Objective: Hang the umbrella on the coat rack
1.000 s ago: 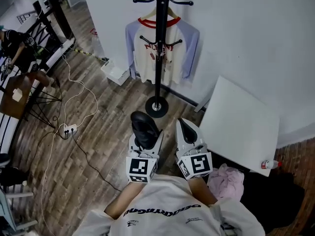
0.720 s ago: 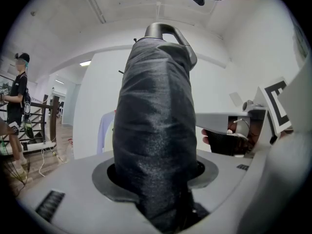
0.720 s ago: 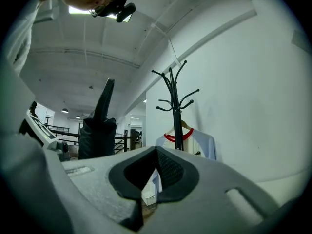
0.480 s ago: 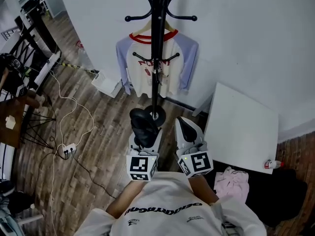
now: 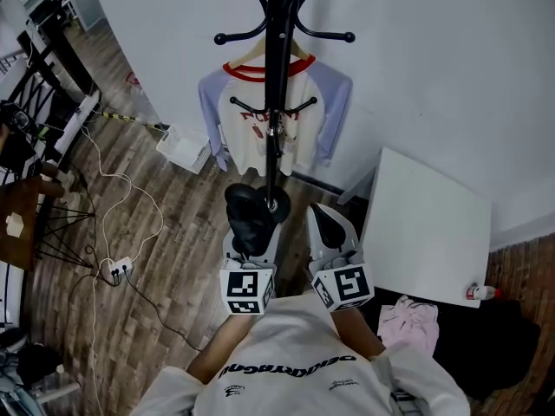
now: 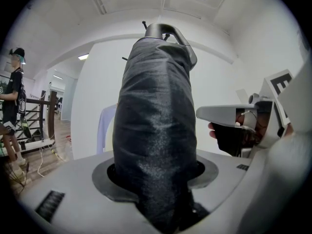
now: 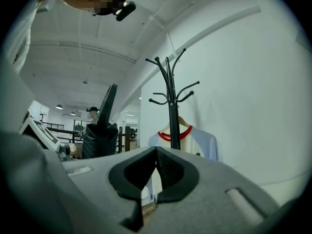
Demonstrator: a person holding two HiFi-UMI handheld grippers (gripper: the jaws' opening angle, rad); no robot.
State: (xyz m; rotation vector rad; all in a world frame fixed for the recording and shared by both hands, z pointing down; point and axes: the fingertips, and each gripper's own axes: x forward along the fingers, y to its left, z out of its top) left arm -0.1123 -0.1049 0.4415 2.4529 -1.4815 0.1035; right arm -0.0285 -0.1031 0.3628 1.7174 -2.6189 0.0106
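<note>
Standing upright, clamped in the half-spread jaws of the left gripper (image 5: 252, 250), the umbrella (image 6: 156, 130) was at 6 o'clock from the coat rack (image 5: 276, 85). The right gripper (image 7: 156, 152), at its 3 o'clock, was closed on nothing. Lifting it high toward a hook (image 5: 224, 38) at 12 o'clock looked soundest.

The coat rack (image 5: 277, 76) is cut off by the head view's top edge.
</note>
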